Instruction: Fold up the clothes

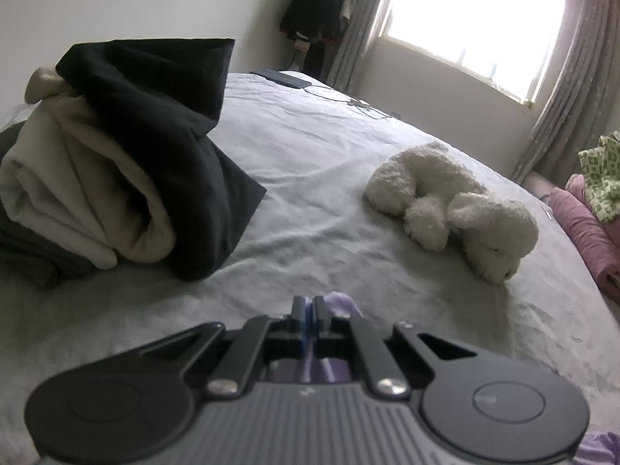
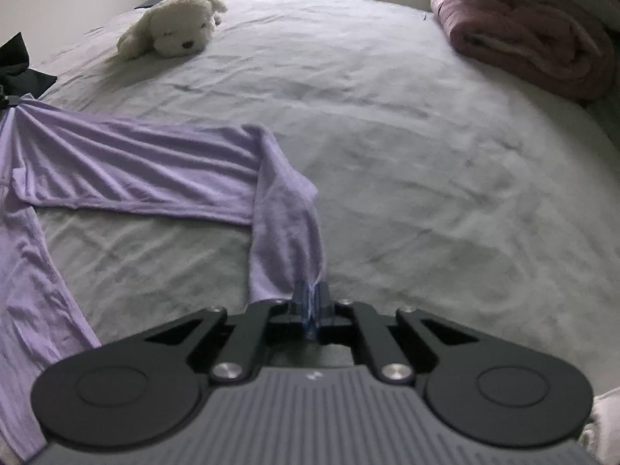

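Note:
A lilac long-sleeved garment (image 2: 128,166) lies spread on the pale bed sheet (image 2: 407,155), with one sleeve stretched across and bent toward my right gripper (image 2: 310,294). That gripper is shut on the sleeve's cuff end, and lilac cloth shows between its blue pads. In the left wrist view my left gripper (image 1: 309,306) is shut on another lilac fold (image 1: 341,304) of the same garment, which bunches just past the fingertips and shows below the jaws. Most of the garment is hidden from that view.
A pile of black and cream clothes (image 1: 128,155) sits at the left of the bed. A white plush dog (image 1: 453,209) lies further in. Rolled pink blankets (image 2: 534,27) rest at the right edge. A dark tablet with a cable (image 1: 283,77) lies near the window (image 1: 472,19).

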Action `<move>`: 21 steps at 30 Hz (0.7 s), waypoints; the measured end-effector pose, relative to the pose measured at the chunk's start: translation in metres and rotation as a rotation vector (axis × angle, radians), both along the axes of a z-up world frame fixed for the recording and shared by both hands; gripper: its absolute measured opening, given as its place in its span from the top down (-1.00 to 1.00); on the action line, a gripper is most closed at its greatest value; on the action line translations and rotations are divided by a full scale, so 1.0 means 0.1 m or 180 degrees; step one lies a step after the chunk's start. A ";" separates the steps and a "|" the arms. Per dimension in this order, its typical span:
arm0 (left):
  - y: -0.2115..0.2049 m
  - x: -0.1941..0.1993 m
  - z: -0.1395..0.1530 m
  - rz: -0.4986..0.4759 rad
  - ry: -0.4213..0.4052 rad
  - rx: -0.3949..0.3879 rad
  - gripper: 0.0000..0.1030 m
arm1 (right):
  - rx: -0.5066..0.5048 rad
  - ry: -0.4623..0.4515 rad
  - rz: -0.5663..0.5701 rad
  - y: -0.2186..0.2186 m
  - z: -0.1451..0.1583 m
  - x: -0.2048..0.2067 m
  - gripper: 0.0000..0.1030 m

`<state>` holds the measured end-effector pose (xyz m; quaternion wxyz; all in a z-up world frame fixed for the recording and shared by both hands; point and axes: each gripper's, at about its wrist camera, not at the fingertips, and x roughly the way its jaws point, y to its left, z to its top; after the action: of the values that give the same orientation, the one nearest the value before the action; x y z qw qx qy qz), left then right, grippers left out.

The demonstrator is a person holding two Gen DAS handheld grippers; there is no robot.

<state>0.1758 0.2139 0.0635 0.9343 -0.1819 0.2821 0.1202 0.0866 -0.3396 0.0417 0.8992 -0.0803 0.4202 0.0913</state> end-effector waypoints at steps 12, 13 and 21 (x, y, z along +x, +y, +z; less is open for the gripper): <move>-0.06 0.04 -0.03 -0.0065 -0.0056 0.0042 0.95 | -0.1406 -0.1210 -0.0437 0.09 0.75 -0.01 0.98; -0.05 0.05 -0.03 -0.0065 -0.0075 0.0023 0.95 | -0.1445 -0.1227 -0.0442 0.08 0.78 0.05 0.99; -0.06 0.06 -0.02 -0.0081 -0.0193 -0.0010 0.95 | -0.1226 -0.1133 -0.0548 -0.14 1.13 0.00 0.99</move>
<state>0.1821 0.2079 0.0612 0.9436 -0.1832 0.2560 0.1023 0.0867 -0.3539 0.1544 0.9315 -0.2286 0.2706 -0.0826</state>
